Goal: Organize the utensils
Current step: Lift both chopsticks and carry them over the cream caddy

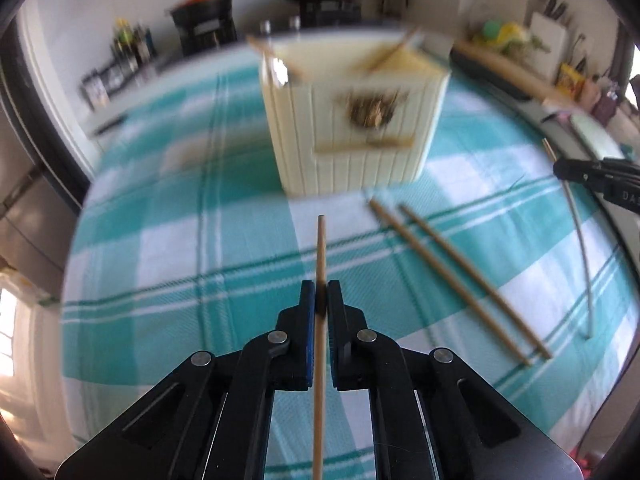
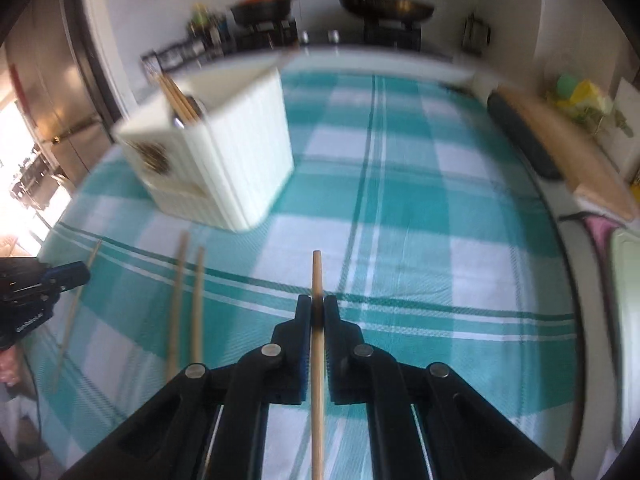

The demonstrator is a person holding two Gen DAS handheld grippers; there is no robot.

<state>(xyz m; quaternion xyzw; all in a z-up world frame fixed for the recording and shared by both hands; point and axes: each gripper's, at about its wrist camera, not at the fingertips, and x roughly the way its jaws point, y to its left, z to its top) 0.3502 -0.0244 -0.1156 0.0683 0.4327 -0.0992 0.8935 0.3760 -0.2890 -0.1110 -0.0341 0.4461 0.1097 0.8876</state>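
My left gripper (image 1: pixel 321 285) is shut on a wooden chopstick (image 1: pixel 321 248) that points forward at the cream utensil holder (image 1: pixel 352 120), which stands on the teal checked cloth with chopsticks sticking out of its top. My right gripper (image 2: pixel 317 300) is shut on another chopstick (image 2: pixel 317 276) above the cloth; the holder (image 2: pixel 224 160) is ahead to its left. Two loose chopsticks (image 1: pixel 452 276) lie on the cloth right of the left gripper; they also show in the right wrist view (image 2: pixel 186 300). The right gripper shows at the left wrist view's right edge (image 1: pixel 560 170), the left gripper at the right view's left edge (image 2: pixel 86 272).
The teal checked cloth (image 2: pixel 420 184) covers the table. A wooden board (image 2: pixel 560 148) and a dark object lie along the right edge. Stoves with pans (image 2: pixel 384 8) and bottles stand on the counter at the back. A thin cable (image 1: pixel 580 240) lies at the right.
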